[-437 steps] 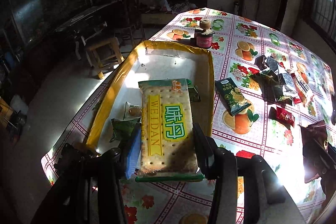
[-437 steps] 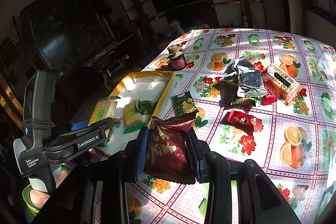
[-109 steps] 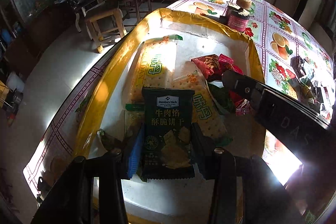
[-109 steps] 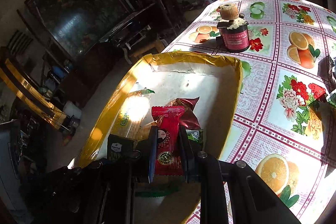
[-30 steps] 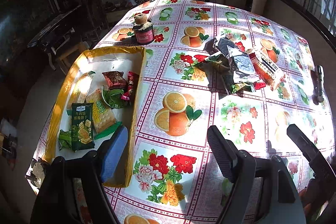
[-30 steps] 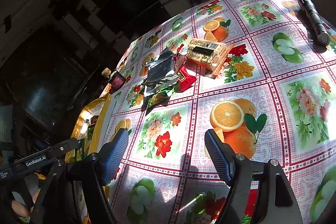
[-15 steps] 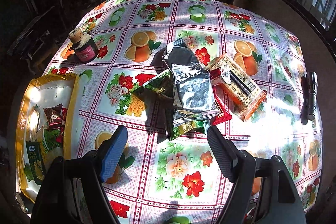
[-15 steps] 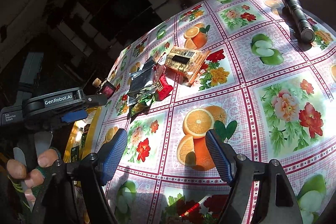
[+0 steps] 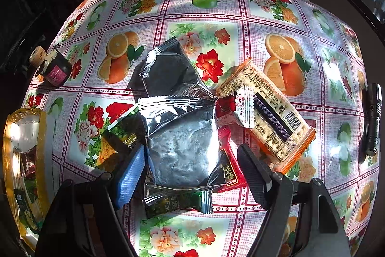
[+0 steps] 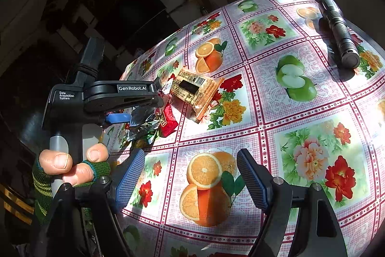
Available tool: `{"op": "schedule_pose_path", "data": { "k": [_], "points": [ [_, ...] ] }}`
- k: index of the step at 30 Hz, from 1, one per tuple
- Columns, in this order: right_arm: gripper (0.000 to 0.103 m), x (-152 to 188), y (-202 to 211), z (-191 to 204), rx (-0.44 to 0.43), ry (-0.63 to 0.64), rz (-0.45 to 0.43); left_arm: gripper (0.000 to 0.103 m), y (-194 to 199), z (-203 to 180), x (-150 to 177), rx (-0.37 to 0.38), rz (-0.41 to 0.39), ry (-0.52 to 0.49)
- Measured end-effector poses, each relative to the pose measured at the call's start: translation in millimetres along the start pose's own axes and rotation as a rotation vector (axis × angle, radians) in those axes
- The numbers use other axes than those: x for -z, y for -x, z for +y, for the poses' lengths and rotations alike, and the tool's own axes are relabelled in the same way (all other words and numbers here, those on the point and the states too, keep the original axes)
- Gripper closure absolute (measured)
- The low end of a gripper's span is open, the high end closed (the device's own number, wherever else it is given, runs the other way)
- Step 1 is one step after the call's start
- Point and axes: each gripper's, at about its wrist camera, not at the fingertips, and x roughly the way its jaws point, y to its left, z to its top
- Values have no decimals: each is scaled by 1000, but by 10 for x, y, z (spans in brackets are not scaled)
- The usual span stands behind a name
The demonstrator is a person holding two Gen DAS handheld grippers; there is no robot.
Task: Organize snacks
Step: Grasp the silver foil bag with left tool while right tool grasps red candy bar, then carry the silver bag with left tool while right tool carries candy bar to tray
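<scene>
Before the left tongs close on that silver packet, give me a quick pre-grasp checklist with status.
1. Left tongs open: ok, jaws spread wide.
2. Silver packet between the jaws: ok, it lies centred in the gap.
3. Packet free to lift: not ok, it overlaps the green packet and the red packet, which may drag along.
4. Fingers touching the packet: cannot tell; the blue pad looks close to its edge.
5. Right tongs out of the way: ok, open and empty over bare tablecloth.
6. Tray has room: cannot tell, only its edge shows.
</scene>
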Motion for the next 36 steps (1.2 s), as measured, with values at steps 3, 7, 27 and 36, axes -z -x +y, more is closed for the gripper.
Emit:
{"op": "schedule_pose_path", "data": {
  "k": [3, 7, 27, 36],
  "points": [
    [20, -125, -82, 112, 1, 38, -3, 40, -52, 140, 59, 43, 15, 24],
    [20, -291, -273, 303, 7, 100, 10, 44, -6, 390, 222, 77, 25, 37],
    [83, -262, -1408, 899, 170, 448, 203, 44, 558, 1387, 1100, 134, -20, 123],
    [83, 80, -641, 959, 35, 341, 120, 44, 758, 1314, 1385, 80, -61, 106]
  ]
}}
